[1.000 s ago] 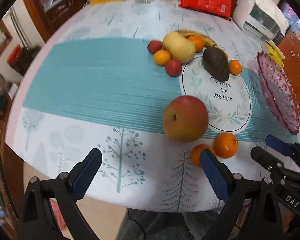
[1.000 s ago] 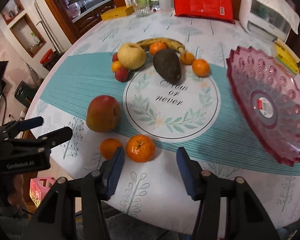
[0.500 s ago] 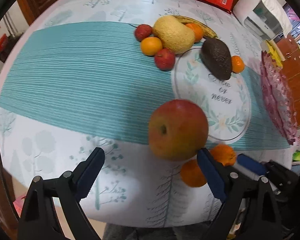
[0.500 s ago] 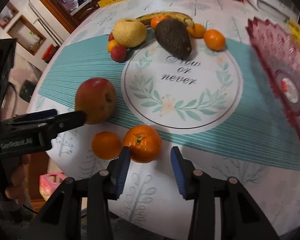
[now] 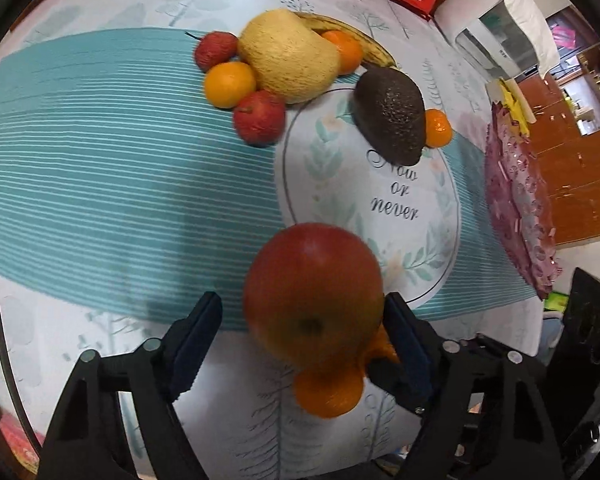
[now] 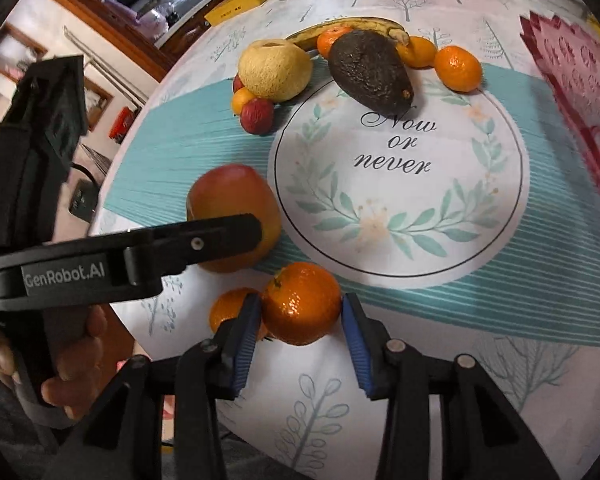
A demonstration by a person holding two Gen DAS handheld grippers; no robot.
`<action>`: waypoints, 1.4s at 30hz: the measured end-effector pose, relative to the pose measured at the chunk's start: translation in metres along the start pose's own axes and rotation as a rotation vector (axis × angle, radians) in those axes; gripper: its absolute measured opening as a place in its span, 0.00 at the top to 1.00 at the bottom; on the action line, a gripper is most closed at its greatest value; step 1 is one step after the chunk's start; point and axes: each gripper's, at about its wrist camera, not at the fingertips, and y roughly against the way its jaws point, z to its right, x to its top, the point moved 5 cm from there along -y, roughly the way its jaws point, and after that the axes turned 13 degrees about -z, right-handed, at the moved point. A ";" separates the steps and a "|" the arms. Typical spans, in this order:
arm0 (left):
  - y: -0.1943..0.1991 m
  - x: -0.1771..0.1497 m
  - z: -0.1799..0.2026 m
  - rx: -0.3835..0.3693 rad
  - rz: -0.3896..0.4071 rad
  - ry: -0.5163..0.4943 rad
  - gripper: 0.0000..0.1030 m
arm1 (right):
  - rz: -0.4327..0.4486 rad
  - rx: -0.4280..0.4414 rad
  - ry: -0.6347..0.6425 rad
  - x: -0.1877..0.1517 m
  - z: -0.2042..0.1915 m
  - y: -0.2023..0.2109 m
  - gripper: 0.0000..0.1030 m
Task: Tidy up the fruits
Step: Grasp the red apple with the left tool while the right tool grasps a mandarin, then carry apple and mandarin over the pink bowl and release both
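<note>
Spreading across both views, the round tabletop (image 6: 440, 380) wears a pale cloth printed with trees, a teal striped band and a white medallion reading "Now or never". At its right edge sits a pink glass dish (image 6: 576, 68), scalloped and seen partly cut off. Toward the far side a cluster of fruit lies close together: a rough yellow melon (image 5: 288, 56), a dark avocado (image 5: 392, 116) on the medallion's upper rim, a banana (image 6: 352, 26) behind them, several small oranges and two small red fruits (image 5: 260, 116) beside the melon.

Nearer, the big red apple (image 5: 314, 294) rests on the teal band at the medallion's lower-left edge. The left gripper (image 5: 304, 340) straddles it with jaws spread wide; the right pad looks close against the apple's side, while a gap shows at the left pad, so it has no firm hold. Just in front of the apple lie two mandarins. The right gripper (image 6: 298, 340) brackets the larger mandarin (image 6: 302, 304) with jaws partly open, the pads at or almost at its skin; whether they touch I cannot tell. The smaller mandarin (image 6: 230, 312) sits just left of that gripper's left finger.
</note>
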 end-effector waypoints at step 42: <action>0.064 0.057 0.211 0.034 0.241 -0.505 0.35 | 0.486 -0.281 -0.312 0.005 0.106 0.171 0.61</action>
